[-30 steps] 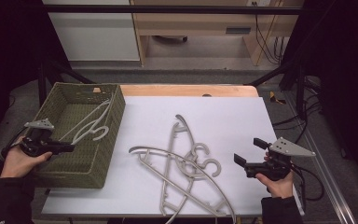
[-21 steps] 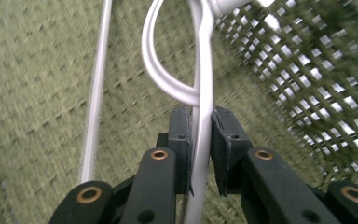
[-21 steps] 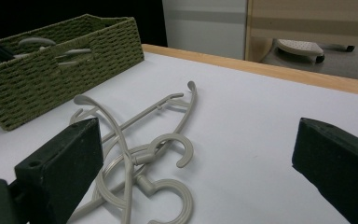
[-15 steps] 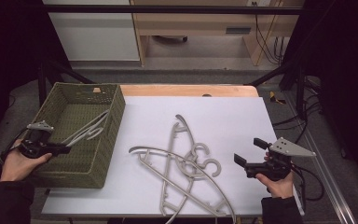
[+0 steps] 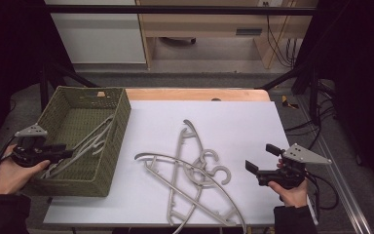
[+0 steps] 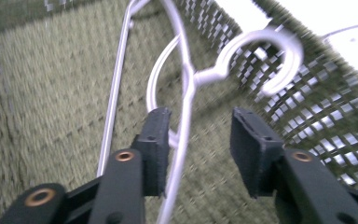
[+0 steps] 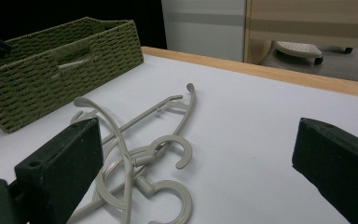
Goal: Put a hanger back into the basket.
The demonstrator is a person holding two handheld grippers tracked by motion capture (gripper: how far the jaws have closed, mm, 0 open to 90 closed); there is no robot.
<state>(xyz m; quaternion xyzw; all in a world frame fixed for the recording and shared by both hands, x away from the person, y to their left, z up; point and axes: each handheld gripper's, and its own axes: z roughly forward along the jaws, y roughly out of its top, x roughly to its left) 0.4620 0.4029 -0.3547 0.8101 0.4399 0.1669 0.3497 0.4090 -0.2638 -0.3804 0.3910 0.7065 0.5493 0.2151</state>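
- Two grey plastic coat hangers (image 5: 195, 170) lie crossed on the white counter (image 5: 253, 122), lower centre of the high view; a third pale grey plastic hanger (image 5: 85, 144) lies inside the green woven basket (image 5: 112, 100) at left.
- In the left gripper view, the left gripper (image 6: 200, 140) has just been opening: its fingers (image 6: 156, 140) stand partly apart with the basket hanger's thin arm between them, close against the left finger, no longer squeezed.
- That hanger's long axis runs away from the fingers toward its hook (image 6: 265, 60), by the basket's far wall.
- Held just right of the crossed hangers, the right gripper (image 5: 265, 158) has its fingers spread wide and empty.
- Judgement: the right hand is far nearer the counter hangers; they lie left of its fingers, hooks (image 7: 172, 149) closest.
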